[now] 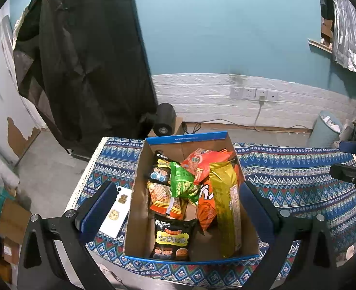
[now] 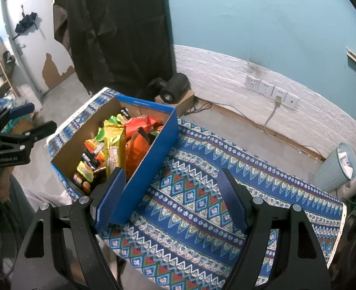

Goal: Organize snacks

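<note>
Cardboard box w/ blue outer walls sits on the worktop, which is covered by a blue zigzag-pattern cloth; box is toward the worktop's left end as seen from the right wrist cam. Snacks are all inside it: tall yellow-gold pack standing on end along the right wall, orange pack just beside it, small green pack on top of the pile near the middle, red-orange pack at the far end, an orange-striped pack on the left, a black pack w/ cartoon figures at the near end & another black one at the far left. Left gripper hangs above the box, angled down, fingers spread wide, one either side of the box, not touching the walls, nothing held. White phone lies flat on the cloth just outside the box's left wall, partly behind the left finger. Right gripper hangs over bare cloth right of the box, fingers wide apart & holding nothing; its left finger overlaps the box's near corner in view, contact can't be told. Bkgd: teal wall, white brick-look panel w/ sockets, pale bin on the floor, dark cloth hanging at left.
</note>
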A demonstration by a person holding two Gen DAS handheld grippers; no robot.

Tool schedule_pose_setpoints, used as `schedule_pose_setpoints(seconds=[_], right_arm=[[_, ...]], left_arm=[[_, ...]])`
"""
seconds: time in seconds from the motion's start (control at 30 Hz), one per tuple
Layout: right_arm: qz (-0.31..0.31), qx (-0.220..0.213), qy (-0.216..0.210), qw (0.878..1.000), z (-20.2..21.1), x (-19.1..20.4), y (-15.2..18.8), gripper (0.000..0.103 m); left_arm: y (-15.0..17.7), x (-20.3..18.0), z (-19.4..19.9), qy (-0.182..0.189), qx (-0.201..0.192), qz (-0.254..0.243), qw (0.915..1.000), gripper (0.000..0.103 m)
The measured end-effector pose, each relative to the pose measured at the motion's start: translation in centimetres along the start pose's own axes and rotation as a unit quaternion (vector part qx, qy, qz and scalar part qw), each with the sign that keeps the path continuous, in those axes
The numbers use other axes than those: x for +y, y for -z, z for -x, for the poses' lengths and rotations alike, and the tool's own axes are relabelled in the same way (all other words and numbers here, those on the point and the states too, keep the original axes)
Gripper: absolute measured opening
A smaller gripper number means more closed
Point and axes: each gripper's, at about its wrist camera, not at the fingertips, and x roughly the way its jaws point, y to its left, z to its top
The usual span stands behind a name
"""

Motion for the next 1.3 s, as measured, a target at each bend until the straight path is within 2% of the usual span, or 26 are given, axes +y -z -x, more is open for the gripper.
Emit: schedule_pose_setpoints(seconds=[0.53, 1.3], right_arm=[[0.0, 0.002, 0.002, 1.0, -0.06, -0.16, 0.07, 0.077], [-0.002, 0.006, 0.003, 1.0, -0.05, -0.44, 0.25, 0.077]], left_arm=[[-0.15, -0.36, 0.15, -0.015, -0.003, -0.014, 0.9998, 0.102], [-0.07, -0.78, 0.06, -0.009, -0.003, -0.023, 0.9997, 0.102]])
